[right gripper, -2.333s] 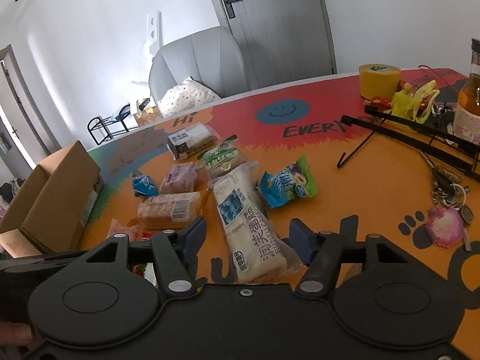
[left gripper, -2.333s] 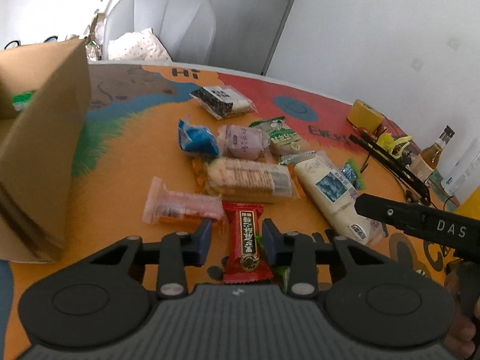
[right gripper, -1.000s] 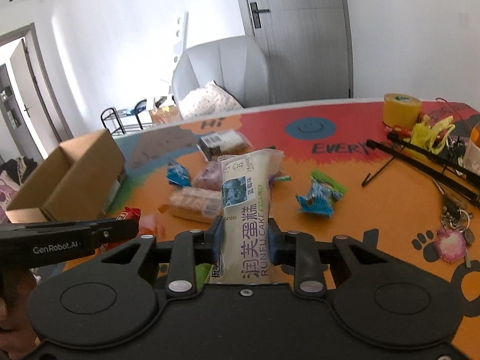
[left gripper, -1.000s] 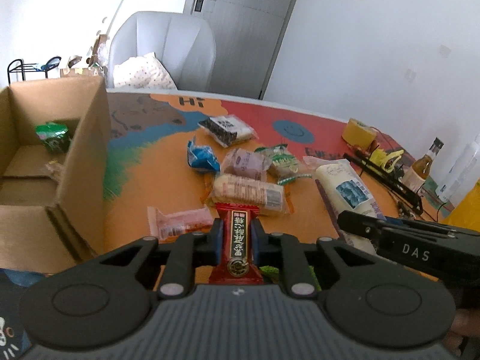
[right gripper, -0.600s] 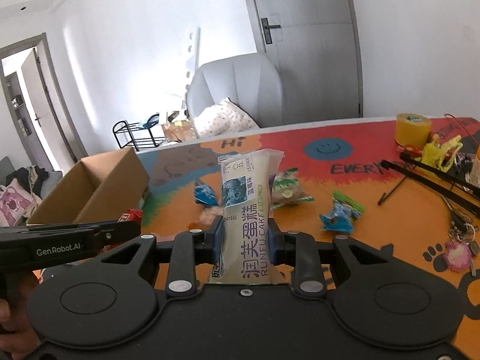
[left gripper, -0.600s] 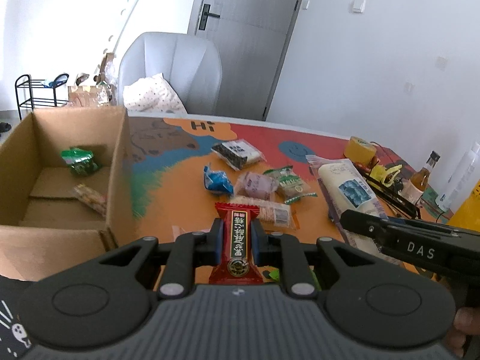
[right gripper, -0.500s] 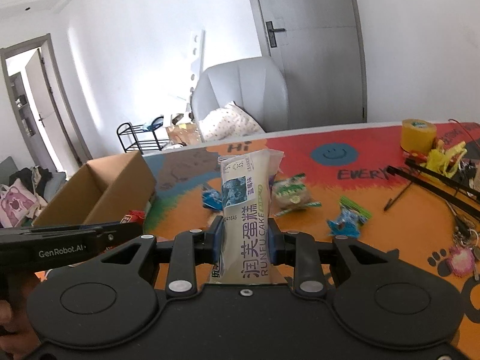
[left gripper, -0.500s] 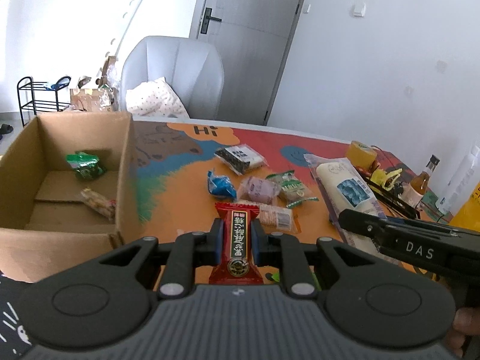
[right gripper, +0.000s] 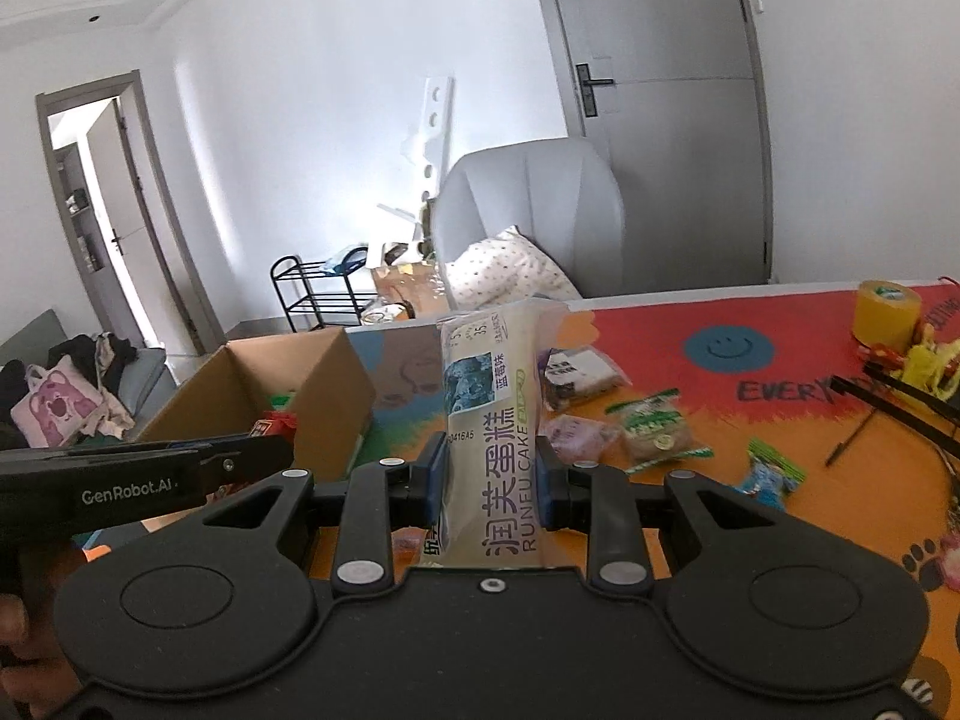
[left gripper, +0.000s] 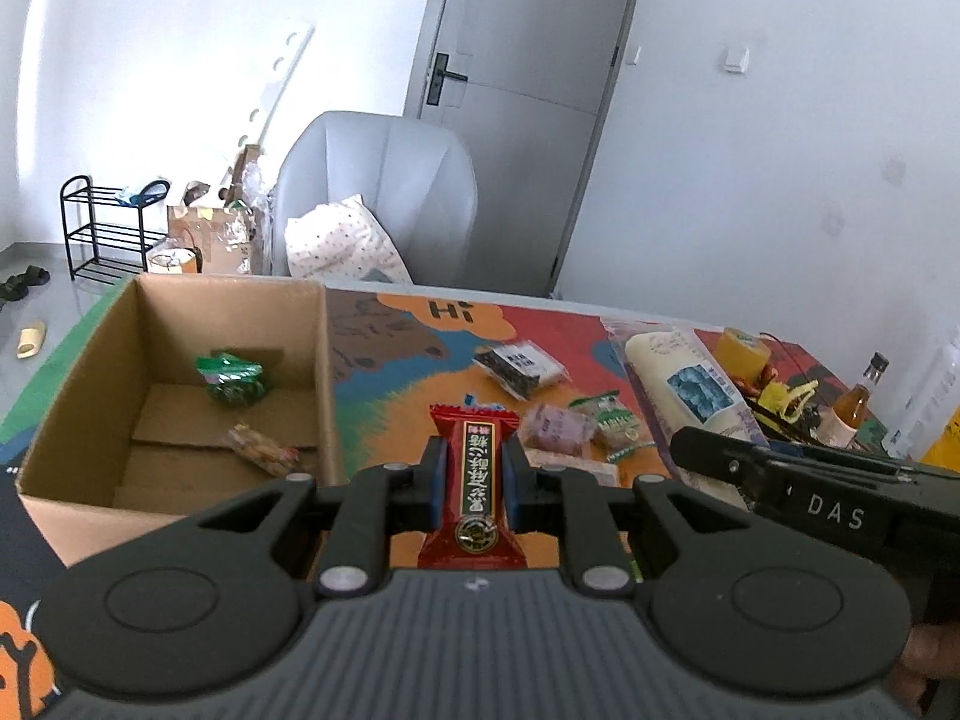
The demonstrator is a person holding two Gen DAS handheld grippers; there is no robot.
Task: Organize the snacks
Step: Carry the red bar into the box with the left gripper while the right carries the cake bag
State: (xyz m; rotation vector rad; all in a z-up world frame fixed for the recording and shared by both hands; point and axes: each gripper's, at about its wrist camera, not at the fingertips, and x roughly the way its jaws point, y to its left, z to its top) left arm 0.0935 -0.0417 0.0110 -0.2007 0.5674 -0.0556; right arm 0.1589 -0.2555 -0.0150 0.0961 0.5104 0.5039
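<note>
Closest in, left gripper point(left gripper: 474, 483) clamped tight on the red candy packet point(left gripper: 473, 492), pads pressed to the packet's narrow waist, wrapper standing upright between the jaws and clear of the table point(left gripper: 396, 384). Alongside, right gripper point(right gripper: 487, 483) closed to a wider gap on the long cake packet point(right gripper: 487, 420), gripped low so that most of its length sticks out ahead past the fingertips. Ahead and to the left of both pairs of tongs, the open cardboard box point(left gripper: 327, 372), with a green packet point(left gripper: 231, 377) and a small clear-wrapped snack point(left gripper: 264, 450) already lying on its floor. Likely step in hand: carrying both packets over to the box. Best done by lifting over the near wall rather than brushing it, bringing the candy in first as the nearer load, keeping the two grippers apart to avoid a clash, and lowering the long cake packet flat and lengthwise before letting go, since its free end could catch the rim. Farther out on the table, beyond the fingertips, more loose snacks point(left gripper: 561, 426) waiting to be collected.
</note>
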